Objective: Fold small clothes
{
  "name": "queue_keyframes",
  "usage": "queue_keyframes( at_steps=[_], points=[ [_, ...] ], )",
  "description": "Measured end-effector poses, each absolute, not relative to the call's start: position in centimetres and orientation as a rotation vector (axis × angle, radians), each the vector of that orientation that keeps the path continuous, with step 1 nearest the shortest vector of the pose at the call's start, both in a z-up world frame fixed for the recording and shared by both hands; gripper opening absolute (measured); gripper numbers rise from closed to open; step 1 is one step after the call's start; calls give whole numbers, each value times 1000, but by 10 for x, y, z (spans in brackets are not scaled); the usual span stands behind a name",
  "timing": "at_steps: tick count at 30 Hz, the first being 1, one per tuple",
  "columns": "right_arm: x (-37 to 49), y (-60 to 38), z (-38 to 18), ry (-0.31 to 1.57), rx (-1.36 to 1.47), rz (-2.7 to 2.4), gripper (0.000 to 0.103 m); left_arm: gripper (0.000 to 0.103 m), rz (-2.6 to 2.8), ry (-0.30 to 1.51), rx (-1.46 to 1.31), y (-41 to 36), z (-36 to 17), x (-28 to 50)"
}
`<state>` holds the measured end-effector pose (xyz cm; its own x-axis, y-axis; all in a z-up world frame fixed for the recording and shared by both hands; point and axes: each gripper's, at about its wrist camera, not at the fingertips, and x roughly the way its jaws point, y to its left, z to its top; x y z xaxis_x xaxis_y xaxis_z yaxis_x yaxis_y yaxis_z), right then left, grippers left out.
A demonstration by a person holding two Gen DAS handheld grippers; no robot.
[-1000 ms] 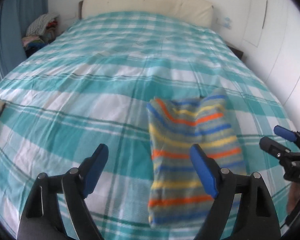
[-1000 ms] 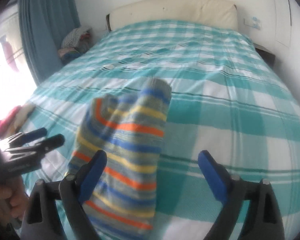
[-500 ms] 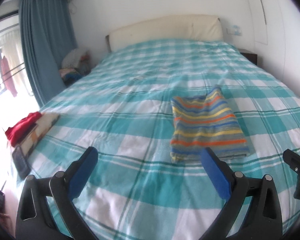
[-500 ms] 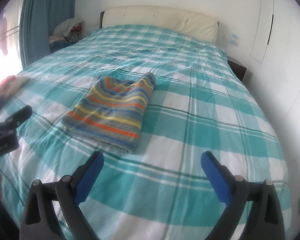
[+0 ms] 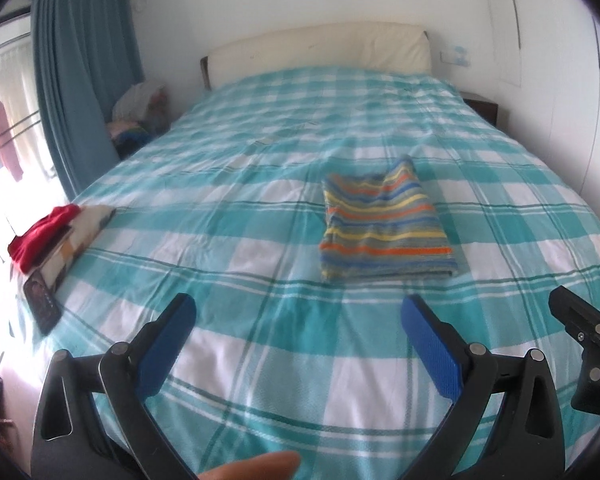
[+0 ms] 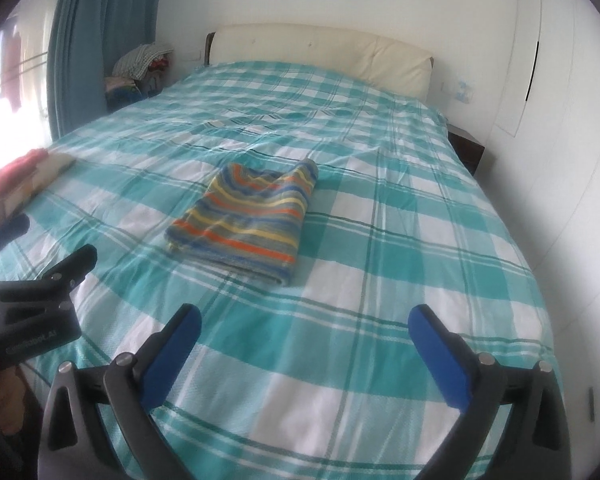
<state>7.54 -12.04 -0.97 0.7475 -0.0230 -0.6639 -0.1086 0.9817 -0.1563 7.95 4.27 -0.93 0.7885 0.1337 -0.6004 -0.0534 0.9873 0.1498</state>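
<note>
Left wrist view: my left gripper (image 5: 298,320) hangs above the near end of the bed (image 5: 260,380), fingers (image 5: 168,344) spread wide, nothing between them. The striped garment (image 5: 384,226) lies folded flat on the bed, right of centre, well apart from the fingers. A red cloth (image 5: 40,234) sits on a patterned item at the bed's left edge, a dark flat object (image 5: 42,304) just beside it. Part of my right gripper (image 5: 592,344) shows at the right edge.

Right wrist view: my right gripper (image 6: 304,330) is also wide open and empty over the bed's near end. The folded garment (image 6: 248,220) rests left of centre. The left gripper (image 6: 32,292) shows at the left edge, jaws apart.
</note>
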Motion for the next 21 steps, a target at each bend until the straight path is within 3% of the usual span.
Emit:
queue_keyframes(
  at_steps=[21],
  points=[
    [51, -114, 18, 708, -196, 37, 102, 103, 23, 662, 38, 45, 14, 54]
  ],
)
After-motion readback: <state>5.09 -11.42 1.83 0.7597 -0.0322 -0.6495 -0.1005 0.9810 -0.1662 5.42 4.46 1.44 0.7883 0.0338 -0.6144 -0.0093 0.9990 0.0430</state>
